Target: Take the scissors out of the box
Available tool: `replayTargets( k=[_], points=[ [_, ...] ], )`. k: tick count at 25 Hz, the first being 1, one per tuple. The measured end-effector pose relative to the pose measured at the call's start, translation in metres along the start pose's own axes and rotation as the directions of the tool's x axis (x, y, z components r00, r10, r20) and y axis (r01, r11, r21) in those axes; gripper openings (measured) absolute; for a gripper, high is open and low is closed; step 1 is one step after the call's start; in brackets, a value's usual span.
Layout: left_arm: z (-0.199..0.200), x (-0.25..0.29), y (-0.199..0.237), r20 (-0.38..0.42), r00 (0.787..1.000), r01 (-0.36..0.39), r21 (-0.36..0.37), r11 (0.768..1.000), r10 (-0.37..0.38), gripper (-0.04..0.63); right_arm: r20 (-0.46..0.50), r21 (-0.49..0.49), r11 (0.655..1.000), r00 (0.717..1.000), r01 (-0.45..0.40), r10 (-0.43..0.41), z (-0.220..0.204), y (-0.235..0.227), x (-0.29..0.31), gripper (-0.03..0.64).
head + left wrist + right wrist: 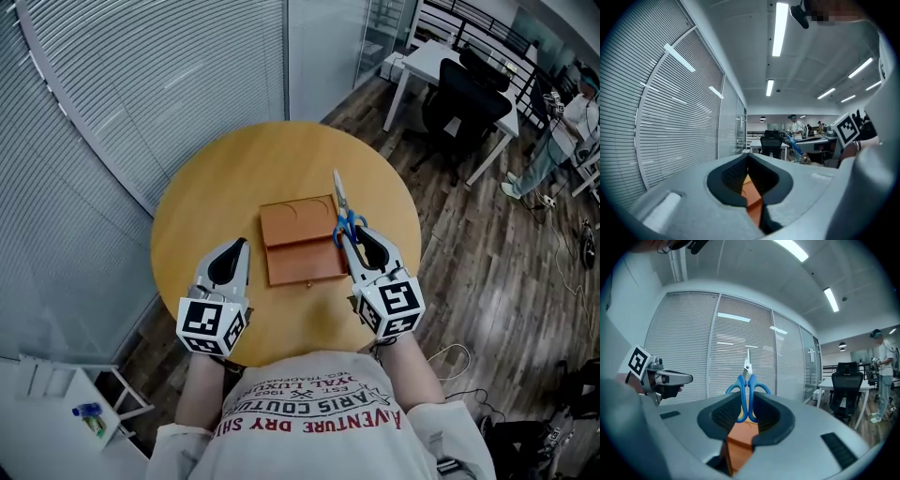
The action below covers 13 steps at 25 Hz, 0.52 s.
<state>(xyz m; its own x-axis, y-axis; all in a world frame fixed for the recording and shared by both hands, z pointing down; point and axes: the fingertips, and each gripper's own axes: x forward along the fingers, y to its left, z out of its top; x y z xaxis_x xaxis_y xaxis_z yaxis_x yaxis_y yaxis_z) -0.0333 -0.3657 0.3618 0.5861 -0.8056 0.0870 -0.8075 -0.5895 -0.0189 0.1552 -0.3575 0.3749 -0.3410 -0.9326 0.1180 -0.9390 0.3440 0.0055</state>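
The scissors [338,197], with blue handles and steel blades, are clamped by the handles in my right gripper [352,234], which is shut on them. They hang over the right edge of the orange-brown box [298,246] on the round wooden table [206,202], blades pointing away from me. In the right gripper view the scissors [747,390] stand up between the pads of the right gripper [747,412], above the box [739,439]. My left gripper [241,244] hovers just left of the box, its tips together and nothing in them. The left gripper [748,161] looks over the box [753,197].
A window wall with blinds [141,75] curves behind the table. At the back right stand a white desk [450,70] and a black office chair [459,98]. A person [562,122] stands at the far right. A white shelf [84,398] is at the lower left.
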Motion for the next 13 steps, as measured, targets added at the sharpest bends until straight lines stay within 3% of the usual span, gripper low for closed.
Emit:
replayTargets(
  k=[13],
  points=[
    [0.0,0.008,0.007,0.0,1.0,0.0,-0.009,1.0,0.0,0.009,-0.021,0.005,0.999,0.999,-0.032,0.032,-0.005,0.007,0.016,0.091]
  ],
)
